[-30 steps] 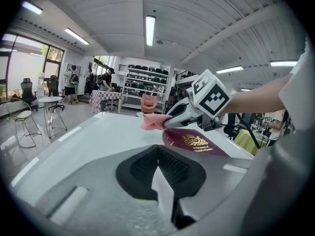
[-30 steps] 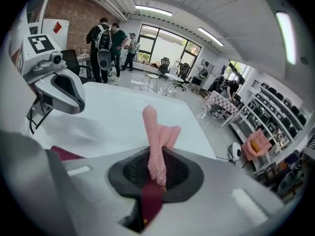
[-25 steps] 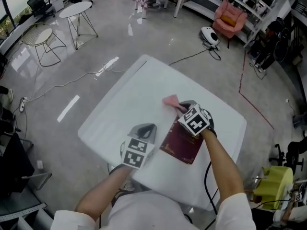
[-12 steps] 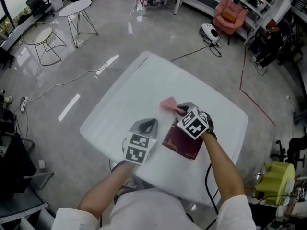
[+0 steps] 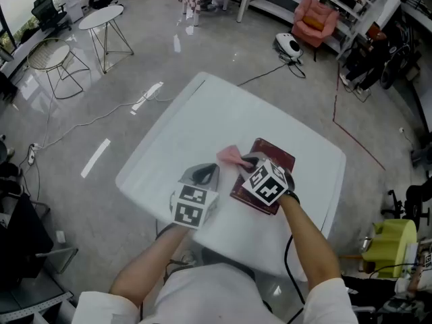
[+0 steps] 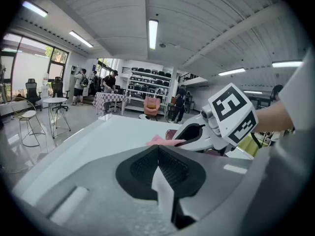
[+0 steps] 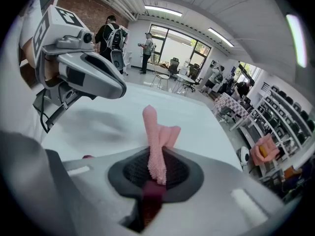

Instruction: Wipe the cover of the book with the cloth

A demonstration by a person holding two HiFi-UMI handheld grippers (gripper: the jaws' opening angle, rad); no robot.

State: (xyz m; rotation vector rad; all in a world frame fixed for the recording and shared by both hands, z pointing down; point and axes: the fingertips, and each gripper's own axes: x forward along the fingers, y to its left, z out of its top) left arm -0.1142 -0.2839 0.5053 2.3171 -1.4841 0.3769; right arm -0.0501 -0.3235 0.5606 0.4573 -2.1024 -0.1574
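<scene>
On the grey floor (image 5: 81, 133) at far left stand a round side table (image 5: 101, 17) and a wire chair (image 5: 48, 54), well apart from the white table (image 5: 202, 110) where the work is. Over the near left part of that table are the left tongs (image 5: 206, 173), clenched on nothing, with the two dark pads pressed together at the tips in the left gripper view (image 6: 157, 150). They point toward the pink cloth (image 5: 229, 156) and stay apart from it. The cloth is a small bunched strip, pinched at one end by the right tongs (image 5: 244, 160). In the right gripper view its free end stands up out of the closed pads (image 7: 156, 134). From the head view it sits just beside the left edge of the book (image 5: 275, 155), and whether it touches the cover cannot be told. The book lies flat on the right half of the table with its dark red cover up, and the right tongs and their marker cube hang over its near left part. Farther right, a pink armchair (image 5: 312, 20) stands on the floor.
</scene>
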